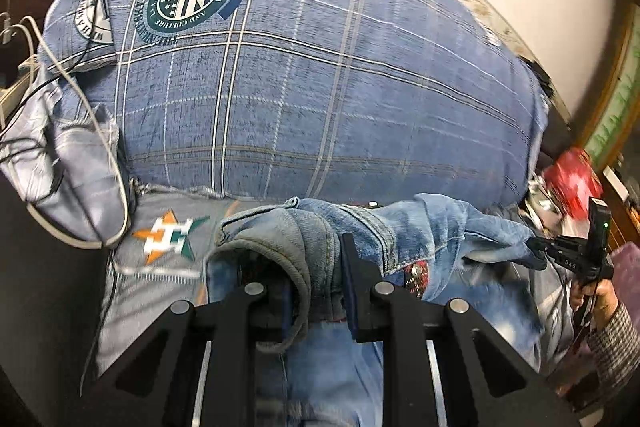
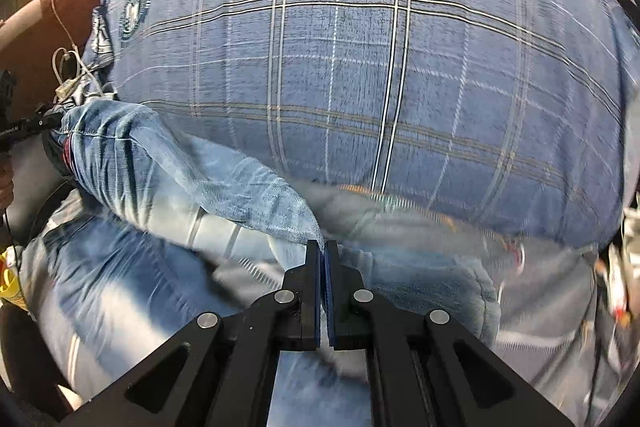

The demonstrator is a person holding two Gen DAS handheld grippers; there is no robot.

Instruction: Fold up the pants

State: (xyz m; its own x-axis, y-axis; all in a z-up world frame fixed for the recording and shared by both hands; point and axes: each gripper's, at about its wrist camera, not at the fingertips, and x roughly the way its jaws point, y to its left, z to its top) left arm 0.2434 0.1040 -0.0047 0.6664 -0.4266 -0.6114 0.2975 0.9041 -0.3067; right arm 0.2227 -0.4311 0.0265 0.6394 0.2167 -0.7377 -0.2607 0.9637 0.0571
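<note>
Jeans [image 1: 400, 231] are hanging off the bed [image 1: 320, 87], left gripper [image 1: 320, 291] clamping a thick bunched waistband, right gripper [image 2: 323, 267] pinching a thin denim corner between near-shut jaws; no fold showing, folding apparently just starting.

We see light-blue washed denim pants [image 1: 352, 227], faded and creased, lifted off the bed at two points of the waist end. A bunched wad of waistband [image 1: 316, 259] sits at one point, a thin corner of fabric [image 2: 308, 227] at the other. The legs [image 2: 120, 287] hang down, blurred.
</note>
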